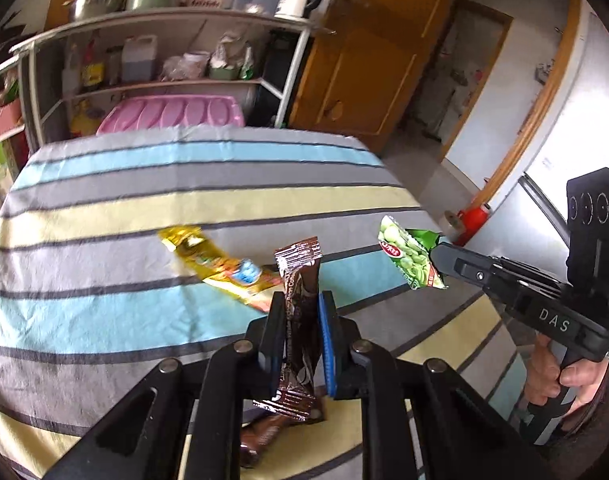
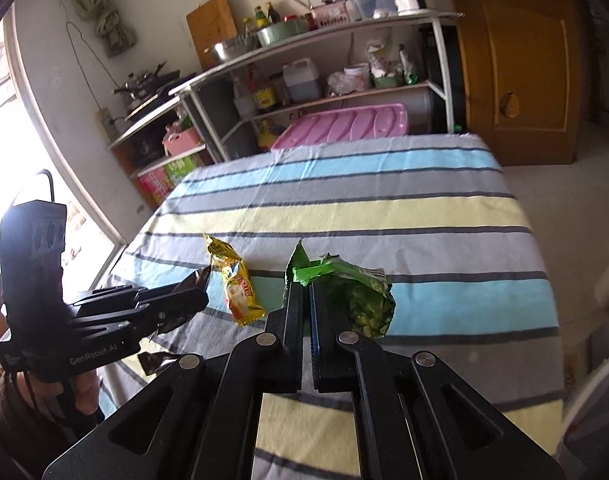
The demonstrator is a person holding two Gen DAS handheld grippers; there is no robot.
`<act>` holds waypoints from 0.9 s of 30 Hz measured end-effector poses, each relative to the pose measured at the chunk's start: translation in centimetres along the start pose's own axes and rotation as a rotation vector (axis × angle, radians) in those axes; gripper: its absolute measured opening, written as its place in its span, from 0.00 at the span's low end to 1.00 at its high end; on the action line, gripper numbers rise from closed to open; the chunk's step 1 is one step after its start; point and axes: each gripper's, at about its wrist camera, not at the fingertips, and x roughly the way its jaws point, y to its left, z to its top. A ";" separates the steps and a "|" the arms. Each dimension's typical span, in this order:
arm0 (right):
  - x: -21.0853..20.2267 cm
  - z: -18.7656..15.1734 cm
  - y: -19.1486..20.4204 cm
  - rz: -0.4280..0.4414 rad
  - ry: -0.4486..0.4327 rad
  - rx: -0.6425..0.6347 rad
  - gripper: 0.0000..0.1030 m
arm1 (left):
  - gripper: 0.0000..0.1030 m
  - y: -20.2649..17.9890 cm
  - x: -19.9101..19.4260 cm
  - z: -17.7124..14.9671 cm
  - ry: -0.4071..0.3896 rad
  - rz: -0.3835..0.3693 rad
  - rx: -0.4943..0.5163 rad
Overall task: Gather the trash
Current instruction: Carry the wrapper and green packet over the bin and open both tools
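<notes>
While both grippers hung above the striped cloth (image 1: 104, 208) covering the surface, each had a piece of trash clamped between its fingers. The left gripper (image 1: 300, 312) was closed on a brown wrapper (image 1: 300, 276), which stood upright between the pads with its crimped top above the fingertips. The right gripper (image 2: 307, 300) was pinched tight on the torn edge of a green snack packet (image 2: 360, 300), whose crumpled body bulged to the right of the fingers, clear of the cloth. A yellow wrapper (image 1: 220, 264) lay flat on the cloth between the two grippers, just beyond the left one. Cluttered shelves (image 2: 344, 92) stood at the far end.
</notes>
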 end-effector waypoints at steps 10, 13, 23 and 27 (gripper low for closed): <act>-8.2 -2.4 -2.5 -0.138 -0.112 0.052 0.02 | 0.16 -8.5 0.4 0.5 -0.012 -0.058 0.154; -11.2 -3.7 -4.4 -0.197 -0.139 0.091 0.03 | 0.16 -11.8 0.7 0.2 -0.009 -0.087 0.212; -18.4 -8.1 -10.1 -0.375 -0.181 0.196 0.03 | 0.16 -22.5 2.5 -1.7 0.019 -0.168 0.390; -20.1 -10.0 -12.2 -0.421 -0.177 0.244 0.03 | 0.16 -26.0 3.4 -2.9 0.046 -0.203 0.444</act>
